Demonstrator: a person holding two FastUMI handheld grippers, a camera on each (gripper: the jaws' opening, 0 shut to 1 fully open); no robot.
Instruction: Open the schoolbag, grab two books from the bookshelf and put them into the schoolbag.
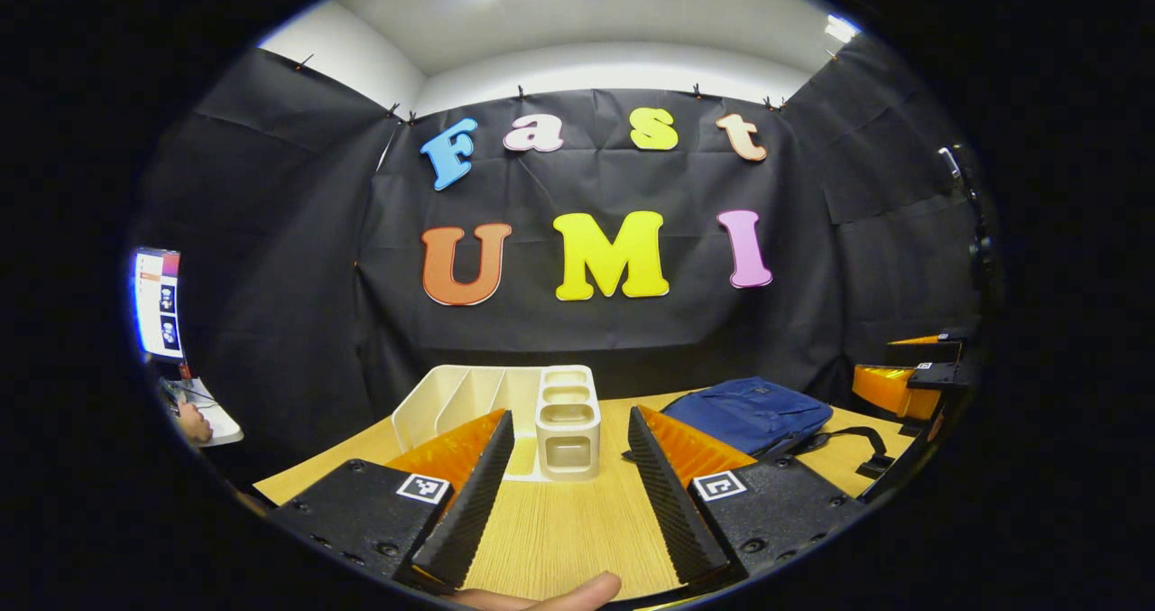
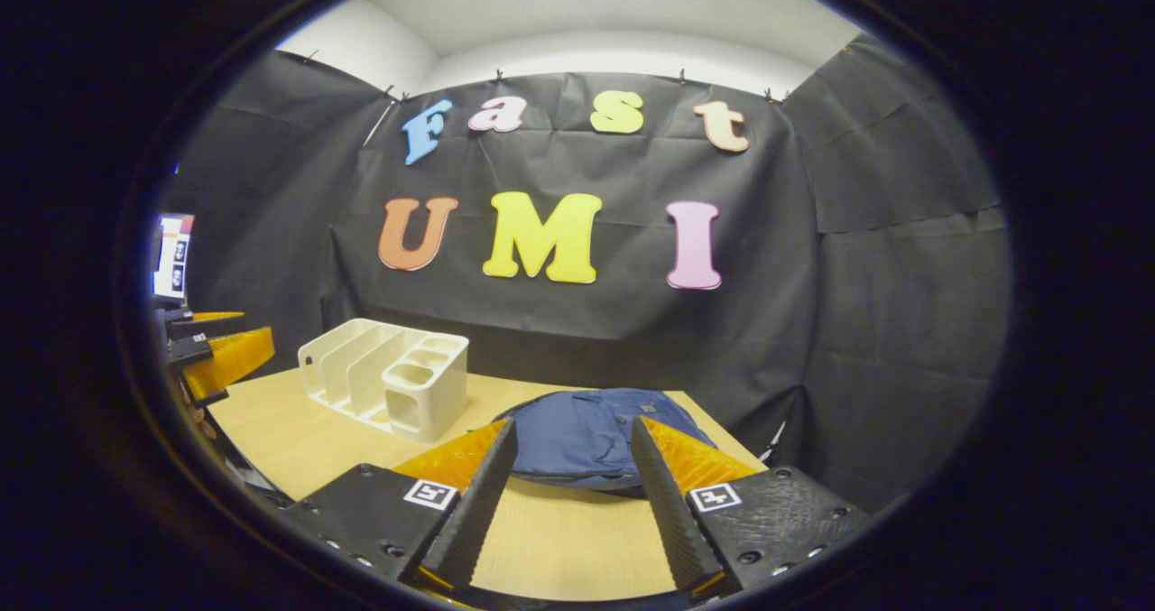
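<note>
A white bookshelf (image 1: 492, 403) with upright dividers and small cup compartments stands on the wooden table (image 1: 559, 530), and its slots look empty. My left gripper (image 1: 570, 412) hangs open just in front of the bookshelf with nothing between its fingers. To the right lies a blue schoolbag (image 1: 753, 412), flat and apparently zipped, its black strap (image 1: 853, 439) trailing towards the table edge. In the right gripper view the schoolbag (image 2: 586, 435) lies straight ahead of my open, empty right gripper (image 2: 574, 423). The bookshelf (image 2: 388, 376) stands to the left there.
The right gripper (image 1: 911, 385) hovers at the table's right edge, and the left gripper (image 2: 217, 354) shows past the left edge. A monitor (image 1: 158, 304) and a person's hand (image 1: 192, 423) are off to the left. A thumb (image 1: 559, 593) shows at the bottom. Black cloth walls surround the table.
</note>
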